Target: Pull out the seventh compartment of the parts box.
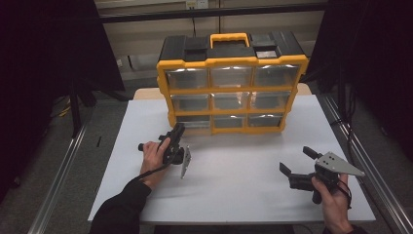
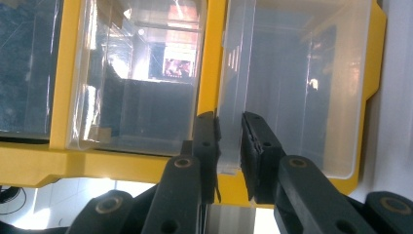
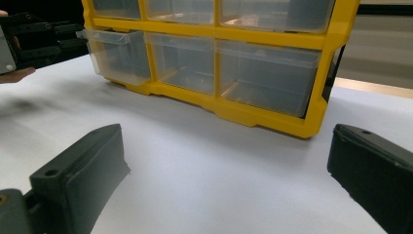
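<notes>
A yellow and black organiser (image 1: 234, 61) with nine clear drawers stands at the back of the white table top (image 1: 234, 195). My left gripper (image 1: 179, 127) reaches its bottom-left drawer (image 1: 194, 122). In the left gripper view the jaws of this gripper (image 2: 229, 131) are closed on the drawer's clear handle lip (image 2: 234, 63). The right gripper view shows that drawer (image 3: 119, 53) standing slightly out of the frame (image 3: 272, 114), with the left gripper (image 3: 68, 41) at its front. My right gripper (image 1: 296, 160) rests at the front right, open (image 3: 226, 141), with nothing between its jaws.
The organiser has a yellow carry handle (image 1: 229, 38) on top. Metal rails (image 1: 355, 156) run along both sides of the table. White surface lies between the organiser and the table's front edge.
</notes>
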A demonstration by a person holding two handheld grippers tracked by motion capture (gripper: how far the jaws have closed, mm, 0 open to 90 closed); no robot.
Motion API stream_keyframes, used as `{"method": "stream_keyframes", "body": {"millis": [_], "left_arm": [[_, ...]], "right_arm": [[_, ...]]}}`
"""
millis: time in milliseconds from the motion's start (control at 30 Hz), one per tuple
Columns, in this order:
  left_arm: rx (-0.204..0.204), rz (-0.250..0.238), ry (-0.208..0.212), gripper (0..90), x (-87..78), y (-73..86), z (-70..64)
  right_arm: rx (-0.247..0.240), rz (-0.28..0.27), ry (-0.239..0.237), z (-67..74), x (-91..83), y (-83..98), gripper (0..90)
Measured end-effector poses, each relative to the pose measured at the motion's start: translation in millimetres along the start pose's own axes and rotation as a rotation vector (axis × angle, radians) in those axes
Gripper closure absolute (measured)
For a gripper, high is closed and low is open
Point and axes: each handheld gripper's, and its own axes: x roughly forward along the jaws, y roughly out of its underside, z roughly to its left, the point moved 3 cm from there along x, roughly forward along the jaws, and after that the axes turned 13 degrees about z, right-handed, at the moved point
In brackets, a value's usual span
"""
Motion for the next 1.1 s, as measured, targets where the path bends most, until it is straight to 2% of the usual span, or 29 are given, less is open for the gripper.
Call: {"method": "stream_keyframes", "body": {"millis": [67, 100, 133, 167, 233, 267, 300, 333, 367, 500, 600, 633, 667, 700, 733, 833, 867, 900, 1067, 1100], "left_arm": [[0.008, 0.000, 0.000, 77.8, -1.2, 0.3, 0.5], [-0.049, -0.032, -0.018, 77.8, 0.1, -0.4, -1.8], [-0.001, -0.002, 0.017, 77.8, -2.6, 0.4, -1.2], [-0.009, -0.022, 0.003, 77.9, -2.2, -0.4, -0.9], [0.018, -0.005, -0.001, 78.0, -4.3, 0.1, 0.3], [0.015, -0.014, 0.005, 78.0, -4.0, -0.1, -0.1], [0.023, 0.003, -0.005, 78.1, -5.5, 0.1, 0.2], [0.029, -0.002, -0.009, 78.2, -5.4, -0.3, 0.3], [0.033, 0.001, 0.003, 78.3, -5.7, -0.1, 0.0], [0.015, -0.015, -0.005, 78.3, -7.2, -0.9, -0.3], [0.033, -0.009, 0.005, 78.3, -10.0, -0.8, 0.9], [0.024, -0.009, 0.000, 78.3, -11.0, -1.0, 0.2], [0.034, -0.001, -0.006, 78.3, -12.4, -0.6, 1.0], [0.008, -0.005, 0.000, 78.3, -12.4, -0.2, -0.5], [0.027, 0.008, 0.005, 78.3, -13.8, 0.5, 0.7], [0.035, -0.005, 0.014, 78.2, -14.2, 0.4, 1.5], [0.005, -0.016, 0.002, 78.2, -14.0, 0.0, 0.1], [0.037, 0.002, 0.003, 78.2, -15.8, 0.2, 2.0], [0.026, -0.006, 0.018, 78.1, -16.6, 0.7, 2.3], [0.026, 0.000, 0.008, 78.1, -17.3, 0.7, 2.4]], "right_arm": [[0.000, 0.002, -0.002, 0.1, 0.1, 0.1, 0.1], [-0.003, 0.003, -0.003, 0.1, 0.4, 0.2, 0.1], [-0.002, 0.003, -0.003, 0.1, 0.4, 0.2, 0.2], [-0.002, 0.002, -0.003, 0.0, 0.3, 0.0, 0.2], [-0.004, 0.003, -0.005, 0.0, 0.3, 0.1, 0.2], [-0.005, 0.003, -0.005, 0.0, 0.3, 0.0, 0.2], [-0.004, 0.003, -0.005, 0.0, 0.3, 0.0, 0.2], [-0.004, 0.002, -0.004, 0.0, 0.5, -0.1, 0.2], [-0.005, 0.003, -0.004, 0.1, 0.5, 0.0, 0.2], [-0.003, 0.001, -0.003, -0.2, 0.7, -0.2, 0.2], [-0.004, 0.000, -0.005, -0.2, 1.2, -0.3, 0.2], [-0.003, 0.000, -0.005, -0.2, 1.3, -0.4, 0.2], [-0.003, -0.001, -0.006, 0.0, 1.6, -0.6, 0.2], [-0.003, -0.002, -0.007, 0.1, 1.6, -0.6, 0.2], [-0.005, -0.001, -0.007, 0.1, 1.6, -0.6, 0.2], [-0.005, -0.003, -0.005, 0.1, 1.5, -0.6, 0.2], [-0.005, -0.003, -0.007, 0.1, 1.6, -0.7, 0.2], [-0.005, -0.002, -0.007, 0.1, 1.6, -0.6, 0.1], [-0.003, -0.003, -0.006, 0.1, 1.4, -0.7, 0.1], [-0.005, -0.002, -0.006, 0.0, 1.4, -0.6, 0.1]]}}
